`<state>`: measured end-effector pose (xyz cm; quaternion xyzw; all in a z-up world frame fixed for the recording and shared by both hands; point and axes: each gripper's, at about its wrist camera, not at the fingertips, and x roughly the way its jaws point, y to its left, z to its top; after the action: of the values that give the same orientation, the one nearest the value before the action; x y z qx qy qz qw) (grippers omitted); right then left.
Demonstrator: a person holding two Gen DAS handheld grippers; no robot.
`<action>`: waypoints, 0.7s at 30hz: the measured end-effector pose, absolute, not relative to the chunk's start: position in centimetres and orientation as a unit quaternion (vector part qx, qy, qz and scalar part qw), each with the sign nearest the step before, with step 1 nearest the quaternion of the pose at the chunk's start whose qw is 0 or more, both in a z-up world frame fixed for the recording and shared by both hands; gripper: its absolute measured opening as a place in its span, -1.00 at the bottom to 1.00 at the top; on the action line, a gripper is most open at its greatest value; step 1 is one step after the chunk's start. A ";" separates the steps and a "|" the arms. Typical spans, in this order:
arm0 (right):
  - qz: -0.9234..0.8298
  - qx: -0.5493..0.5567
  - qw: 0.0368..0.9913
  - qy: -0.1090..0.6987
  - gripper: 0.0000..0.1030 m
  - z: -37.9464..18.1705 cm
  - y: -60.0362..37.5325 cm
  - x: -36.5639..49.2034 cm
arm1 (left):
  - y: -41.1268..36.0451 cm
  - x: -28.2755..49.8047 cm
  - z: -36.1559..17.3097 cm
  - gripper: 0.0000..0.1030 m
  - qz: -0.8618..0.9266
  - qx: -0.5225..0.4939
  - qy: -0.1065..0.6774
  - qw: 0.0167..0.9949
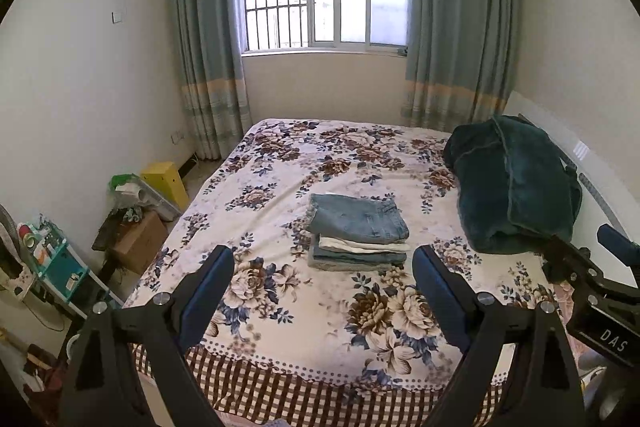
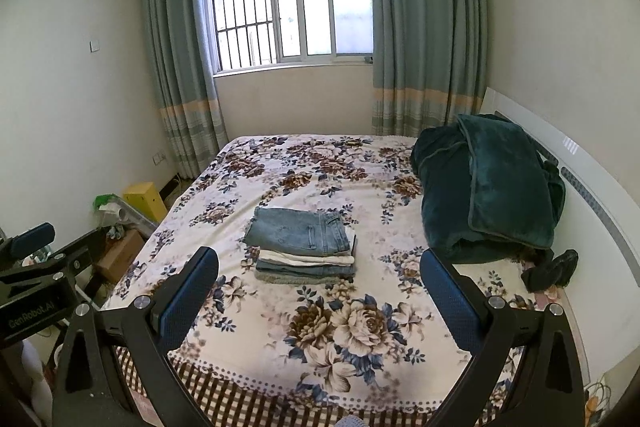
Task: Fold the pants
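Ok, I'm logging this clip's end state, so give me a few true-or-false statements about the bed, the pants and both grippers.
1. The pants lie folded in a stack on the bed. True.
2. The left gripper is shut on a pair of jeans. False: it is open and holds nothing.
3. The right gripper is open, short of the stack. True.
4. A green blanket sits by the headboard. True.
5. The stack is topped by a white pair. False: blue denim is on top.
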<state>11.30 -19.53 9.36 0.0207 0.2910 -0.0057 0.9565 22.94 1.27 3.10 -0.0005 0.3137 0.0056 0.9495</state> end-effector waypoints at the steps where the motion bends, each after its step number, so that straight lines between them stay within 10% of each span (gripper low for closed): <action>1: -0.005 0.021 0.956 0.291 1.00 9.3 -19.5 11.3 | 1.3 22.8 3.1 0.77 0.005 0.000 0.313 0.950; 3: -0.009 0.020 0.957 0.289 1.00 9.3 -19.5 11.3 | 1.2 22.9 3.2 1.00 0.004 -0.002 0.314 0.949; 21: -0.008 0.023 0.959 0.283 1.00 9.6 -19.1 10.5 | 1.8 22.4 4.0 1.00 0.006 -0.004 0.302 0.953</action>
<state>10.46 -19.06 9.61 0.0226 0.2830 -0.0084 0.9588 22.42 1.81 4.04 -0.0041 0.3018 0.0063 0.9533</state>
